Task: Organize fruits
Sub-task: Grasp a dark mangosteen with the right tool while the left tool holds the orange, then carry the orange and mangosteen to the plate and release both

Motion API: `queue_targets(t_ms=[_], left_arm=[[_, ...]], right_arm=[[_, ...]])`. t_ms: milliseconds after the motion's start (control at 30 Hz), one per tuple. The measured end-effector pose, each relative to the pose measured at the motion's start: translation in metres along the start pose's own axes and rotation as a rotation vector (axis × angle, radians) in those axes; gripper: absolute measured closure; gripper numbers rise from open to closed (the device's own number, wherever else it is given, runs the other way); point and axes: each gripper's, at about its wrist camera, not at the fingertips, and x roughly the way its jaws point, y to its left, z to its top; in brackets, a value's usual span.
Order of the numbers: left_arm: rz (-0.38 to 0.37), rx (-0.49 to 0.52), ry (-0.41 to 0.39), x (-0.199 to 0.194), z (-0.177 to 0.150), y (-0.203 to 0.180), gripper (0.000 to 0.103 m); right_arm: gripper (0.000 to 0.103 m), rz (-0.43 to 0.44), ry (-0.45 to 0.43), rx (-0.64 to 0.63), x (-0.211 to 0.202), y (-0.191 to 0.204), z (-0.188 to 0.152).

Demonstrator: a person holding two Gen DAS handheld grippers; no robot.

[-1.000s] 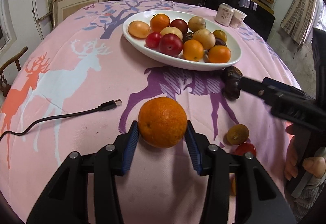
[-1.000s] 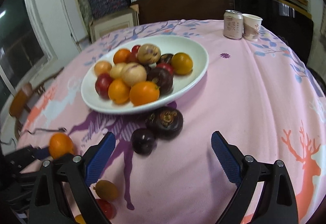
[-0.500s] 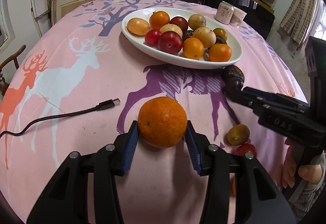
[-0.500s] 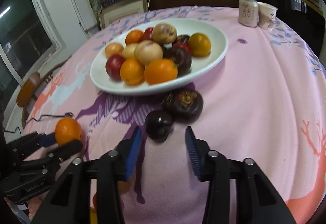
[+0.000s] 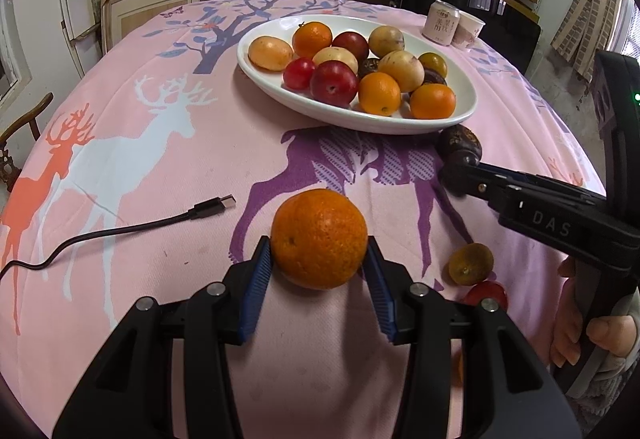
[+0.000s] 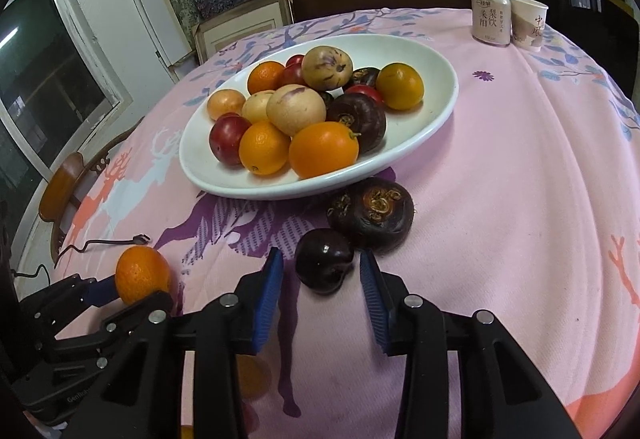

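We work at a round table under a pink cloth [image 5: 168,167] printed with deer, shelves behind it. The white plate [image 6: 436,79] near the middle is our landmark, already heaped with oranges, plums and pale fruit, so by our reckoning most of the sorting is done. Left on the cloth in front of the plate are a big dark fruit [image 6: 372,215] touching its rim, a dark plum [image 6: 324,259] just beside that, and a small brownish fruit [image 5: 470,264] and a red one [image 5: 486,293] nearer us. Our left claw [image 5: 320,271] is closed on an orange [image 5: 319,237], well short of the plate. Our right claw [image 6: 322,291] has narrowed around the plum, pads not yet touching.
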Motion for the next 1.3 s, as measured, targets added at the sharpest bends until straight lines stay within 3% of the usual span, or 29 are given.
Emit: queue_targets(t_ms=[100, 167, 433, 600, 800, 1000, 1133, 1300], left_arm=[[-0.003, 0.003, 0.005, 0.002, 0.000, -0.001, 0.057], [-0.008, 0.004, 0.008, 0.003, 0.000, -0.001, 0.058], [-0.014, -0.002, 0.000, 0.002, 0.001, 0.000, 0.058], [0.002, -0.005, -0.024, -0.004, 0.011, -0.001, 0.058], [0.016, -0.005, -0.097, -0.014, 0.065, 0.001, 0.058], [-0.013, -0.066, -0.123, 0.003, 0.129, 0.013, 0.058], [-0.010, -0.069, -0.094, 0.029, 0.150, 0.012, 0.058], [-0.001, -0.048, -0.066, 0.057, 0.157, 0.007, 0.058]], right_arm=[[0.064, -0.019, -0.006, -0.021, 0.001, 0.004, -0.002], [0.073, -0.030, -0.009, -0.029, 0.000, 0.004, -0.002], [0.073, 0.009, -0.032, -0.003, -0.010, -0.002, -0.003], [0.073, 0.042, -0.095, 0.041, -0.028, -0.012, -0.001], [0.074, 0.091, -0.147, 0.122, -0.048, -0.032, 0.014], [0.074, 0.088, -0.173, 0.134, -0.049, -0.039, 0.063], [0.074, 0.078, -0.151, 0.131, -0.025, -0.038, 0.092], [0.073, 0.071, -0.120, 0.097, 0.002, -0.029, 0.101]])
